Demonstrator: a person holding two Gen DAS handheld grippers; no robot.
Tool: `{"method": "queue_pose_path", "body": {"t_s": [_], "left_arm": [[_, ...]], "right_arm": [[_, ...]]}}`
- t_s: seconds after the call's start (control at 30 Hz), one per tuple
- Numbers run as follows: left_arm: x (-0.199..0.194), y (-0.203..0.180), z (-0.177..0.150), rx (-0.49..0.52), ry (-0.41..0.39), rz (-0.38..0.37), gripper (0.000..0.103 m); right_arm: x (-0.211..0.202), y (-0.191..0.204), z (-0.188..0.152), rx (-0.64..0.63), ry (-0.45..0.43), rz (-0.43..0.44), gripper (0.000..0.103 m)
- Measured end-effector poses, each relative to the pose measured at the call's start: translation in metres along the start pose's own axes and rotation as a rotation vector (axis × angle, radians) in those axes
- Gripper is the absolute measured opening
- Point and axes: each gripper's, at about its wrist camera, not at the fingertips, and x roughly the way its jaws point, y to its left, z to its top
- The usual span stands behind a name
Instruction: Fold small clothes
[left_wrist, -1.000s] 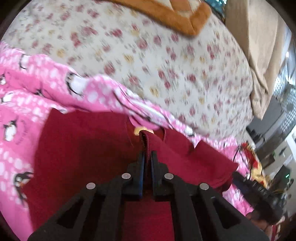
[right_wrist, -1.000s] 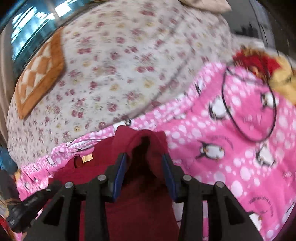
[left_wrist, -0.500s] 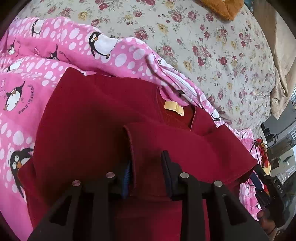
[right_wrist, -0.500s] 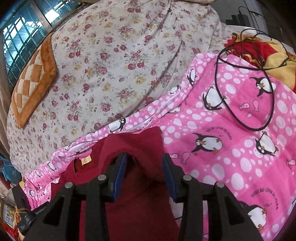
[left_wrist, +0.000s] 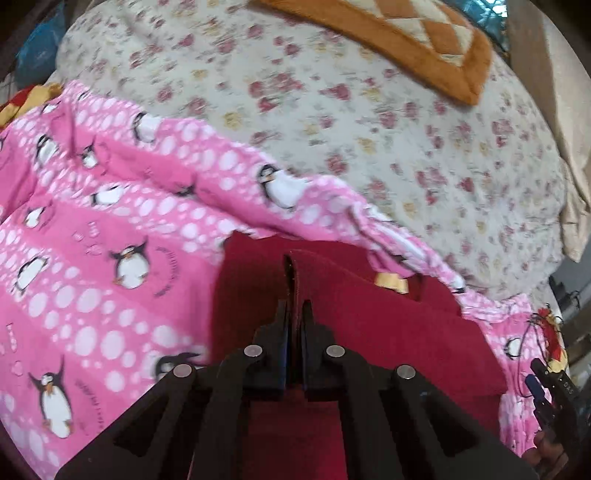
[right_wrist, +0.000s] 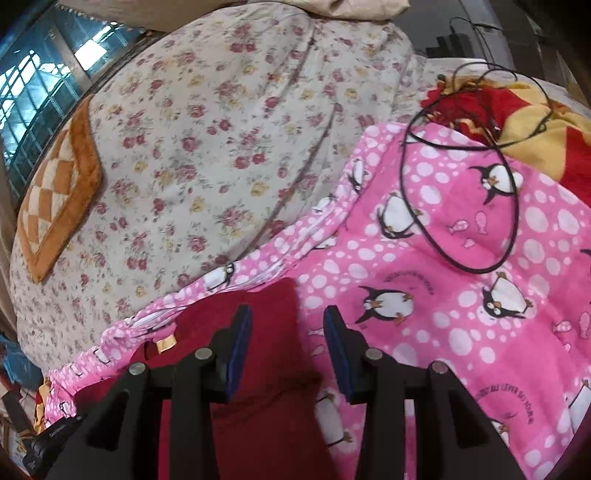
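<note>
A small dark red shirt with a yellow neck tag lies on a pink penguin blanket. My left gripper is shut on a raised fold of the red shirt near its left side. In the right wrist view the red shirt lies flat under my right gripper, which is open and holds nothing; its tag shows to the left.
A floral quilt lies beyond the blanket, with an orange checked cushion on it. A black cable loop lies on the pink blanket to the right. A red and yellow cloth is at far right.
My left gripper, open half a second ago, has shut on a fold of the red shirt. My right gripper has let the shirt drop flat and stays open.
</note>
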Motion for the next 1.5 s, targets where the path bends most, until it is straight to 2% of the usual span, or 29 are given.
{"method": "queue_pose_path", "body": {"t_s": [0.1,0.2,0.27,0.33,0.4,0.47,0.53,0.57,0.6,0.67,0.7,0.8,0.9,1.0,1.1,1.17,1.2,1.23,1.27,1.3,1.33,1.37,1.4,1.43,1.47,1.5], "left_arm": [[0.012,0.012,-0.003,-0.030,0.039,0.041,0.000],[0.023,0.019,-0.004,-0.046,0.061,0.055,0.000],[0.024,0.020,-0.004,-0.054,0.070,0.054,0.000],[0.021,0.023,-0.002,-0.074,0.067,0.061,0.000],[0.013,0.024,0.000,-0.088,0.032,0.072,0.000],[-0.002,0.024,0.004,-0.092,-0.047,0.092,0.001],[-0.015,0.018,0.006,-0.067,-0.122,0.093,0.002],[-0.017,0.014,0.008,-0.051,-0.134,0.081,0.002],[-0.016,0.005,0.007,-0.019,-0.135,0.055,0.002],[-0.004,-0.015,0.001,0.054,-0.083,0.003,0.002],[0.006,-0.022,-0.003,0.088,-0.043,0.001,0.004],[0.052,-0.029,-0.024,0.161,0.158,0.112,0.005],[0.053,-0.031,-0.024,0.165,0.145,0.127,0.005],[0.047,-0.028,-0.021,0.124,0.140,0.111,0.005],[0.032,-0.026,-0.009,0.097,0.061,0.120,0.005],[0.032,-0.031,-0.002,0.128,0.022,0.144,0.010],[0.037,-0.030,-0.001,0.136,0.031,0.150,0.011],[0.045,-0.028,-0.003,0.141,0.058,0.154,0.013],[0.057,-0.024,-0.008,0.142,0.102,0.161,0.013],[0.062,-0.023,-0.010,0.142,0.114,0.161,0.014],[0.062,-0.023,-0.009,0.143,0.107,0.154,0.018],[0.062,-0.024,-0.008,0.144,0.109,0.137,0.028],[0.063,-0.026,-0.008,0.151,0.112,0.115,0.035],[0.065,-0.028,-0.009,0.167,0.117,0.090,0.049],[0.067,-0.032,-0.009,0.189,0.125,0.081,0.058],[0.069,-0.037,-0.010,0.212,0.133,0.086,0.061]], "right_arm": [[0.008,-0.004,-0.002,0.007,0.029,-0.011,0.042],[0.014,0.001,-0.005,-0.039,0.044,-0.027,0.042],[0.020,0.013,-0.007,-0.110,0.058,-0.017,0.042],[0.034,0.042,-0.016,-0.280,0.123,0.043,0.042],[0.038,0.067,-0.027,-0.428,0.126,0.074,0.042],[0.042,0.081,-0.034,-0.496,0.151,0.112,0.042],[0.057,0.085,-0.044,-0.547,0.241,0.095,0.041],[0.071,0.080,-0.052,-0.561,0.327,0.064,0.041],[0.076,0.076,-0.055,-0.565,0.358,0.051,0.039],[0.073,0.075,-0.055,-0.561,0.349,0.055,0.039],[0.072,0.077,-0.057,-0.579,0.347,0.043,0.039],[0.069,0.081,-0.064,-0.626,0.328,0.012,0.041],[0.070,0.081,-0.063,-0.629,0.328,0.010,0.041],[0.071,0.083,-0.065,-0.647,0.333,0.001,0.043],[0.070,0.089,-0.056,-0.629,0.325,-0.001,0.043],[0.069,0.097,-0.045,-0.626,0.237,0.006,0.043],[0.073,0.105,-0.036,-0.629,0.186,-0.004,0.045],[0.077,0.107,-0.031,-0.621,0.170,-0.007,0.052],[0.085,0.109,-0.027,-0.603,0.166,0.000,0.057],[0.100,0.108,-0.026,-0.594,0.199,0.010,0.063],[0.116,0.105,-0.029,-0.592,0.253,-0.013,0.063],[0.135,0.097,-0.035,-0.579,0.345,-0.049,0.064],[0.140,0.093,-0.036,-0.566,0.356,-0.036,0.065],[0.138,0.094,-0.032,-0.561,0.360,-0.032,0.066],[0.138,0.095,-0.033,-0.572,0.361,-0.036,0.066],[0.138,0.095,-0.035,-0.585,0.354,-0.038,0.066]]}}
